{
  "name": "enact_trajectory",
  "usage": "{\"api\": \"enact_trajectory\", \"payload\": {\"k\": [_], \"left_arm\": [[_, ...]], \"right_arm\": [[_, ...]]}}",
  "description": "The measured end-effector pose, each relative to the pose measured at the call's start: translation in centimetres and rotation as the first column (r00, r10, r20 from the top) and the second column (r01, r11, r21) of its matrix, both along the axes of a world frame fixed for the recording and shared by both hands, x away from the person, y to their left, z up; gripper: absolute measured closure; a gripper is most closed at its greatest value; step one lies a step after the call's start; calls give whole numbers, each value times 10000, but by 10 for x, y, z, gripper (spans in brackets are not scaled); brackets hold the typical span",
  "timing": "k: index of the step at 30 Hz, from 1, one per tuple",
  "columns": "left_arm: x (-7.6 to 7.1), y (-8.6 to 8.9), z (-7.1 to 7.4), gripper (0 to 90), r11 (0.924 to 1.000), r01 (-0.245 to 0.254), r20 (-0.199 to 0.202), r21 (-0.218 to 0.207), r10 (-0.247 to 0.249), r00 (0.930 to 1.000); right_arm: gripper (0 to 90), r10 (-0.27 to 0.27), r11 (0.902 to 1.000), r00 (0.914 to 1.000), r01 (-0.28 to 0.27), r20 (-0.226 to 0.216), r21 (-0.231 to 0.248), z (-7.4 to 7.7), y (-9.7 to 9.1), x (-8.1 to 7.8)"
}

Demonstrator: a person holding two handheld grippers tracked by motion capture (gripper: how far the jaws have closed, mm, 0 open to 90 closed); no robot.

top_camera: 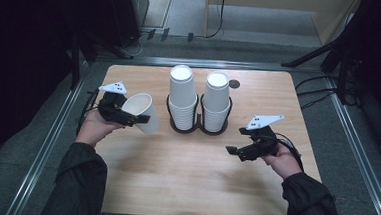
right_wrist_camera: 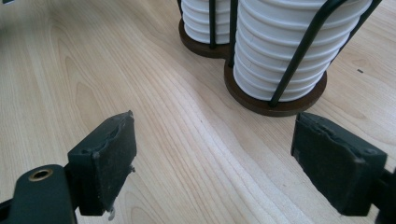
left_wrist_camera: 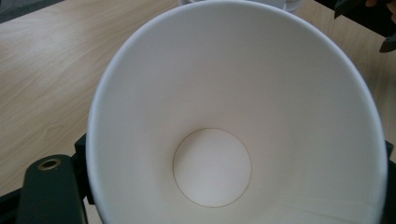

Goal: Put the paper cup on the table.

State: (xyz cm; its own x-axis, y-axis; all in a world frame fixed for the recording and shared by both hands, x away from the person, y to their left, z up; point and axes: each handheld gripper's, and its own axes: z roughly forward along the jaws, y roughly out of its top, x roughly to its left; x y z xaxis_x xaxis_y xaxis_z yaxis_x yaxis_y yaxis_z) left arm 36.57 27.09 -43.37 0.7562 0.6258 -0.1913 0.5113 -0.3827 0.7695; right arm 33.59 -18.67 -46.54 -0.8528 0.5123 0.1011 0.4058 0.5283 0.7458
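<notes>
Holding a single paper cup (top_camera: 141,111) tilted above the tabletop (top_camera: 184,172), the left tongs (top_camera: 130,115) grip its wall; right tongs (top_camera: 239,151) hang open, empty. Next probably calls for setting it upright, clear of the stacks (top_camera: 182,99).

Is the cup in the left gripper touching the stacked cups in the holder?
Apart. In the high view, bare table shows between the held cup, tilted in the left gripper, and the nearest stack in the holder.

This looks like a lab or recording studio: a wooden table (top_camera: 194,183) stands between metal rails (top_camera: 46,144), with black curtains (top_camera: 28,32) and cables (top_camera: 320,90) on grey floor (top_camera: 262,52).
</notes>
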Motion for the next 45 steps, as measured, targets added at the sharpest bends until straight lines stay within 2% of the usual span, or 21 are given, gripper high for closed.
{"api": "enact_trajectory", "payload": {"k": [5, 8, 14, 17, 20, 24, 31, 35, 39, 42, 45], "left_arm": [[3, 9, -2, 153, 9995, -317, -13, -82, 317, 9995], [5, 13, -5, 153, 9989, -466, -28, 90, 466, 9989], [8, 19, -9, 153, 9973, -716, -25, 159, 716, 9974], [10, 24, -10, 153, 9958, -910, -52, 128, 911, 9958], [10, 28, -11, 152, 9926, -1171, -54, 333, 1174, 9931], [11, 34, -12, 151, 9899, -1391, -89, 280, 1394, 9902], [18, 43, -17, 146, 9779, -2022, -160, 524, 2033, 9790], [22, 48, -22, 142, 9633, -2523, -146, 922, 2547, 9669], [26, 54, -28, 139, 9518, -2793, -168, 1271, 2836, 9588], [28, 56, -32, 137, 9450, -2918, -197, 1476, 2978, 9544], [29, 56, -34, 133, 9409, -2947, -140, 1669, 3011, 9535]], "right_arm": [[149, -31, 10000, 10000, 31, -28, -24, -1, -1, 0], [149, -18, 10000, 10000, 18, -38, -14, -1, 0, -1], [149, -14, 10000, 10000, 13, -23, -53, -1, -1, -1], [149, -12, 10000, 10000, 11, -23, -63, -1, -1, 0], [149, -13, 10000, 10000, 12, -64, -78, -2, -1, -1], [149, 7, 9999, 10000, -8, -77, -113, -2, 0, 0], [149, 57, 9999, 10000, -58, -81, -142, -3, 2, -1], [149, 57, 9999, 9999, -58, -101, -160, -3, 1, 0], [149, 77, 9999, 9999, -78, -127, -150, -4, 2, 1], [149, 84, 9998, 9998, -87, -161, -195, -5, 3, 0], [149, 94, 9998, 9997, -99, -225, -197, -5, 4, 1]]}}
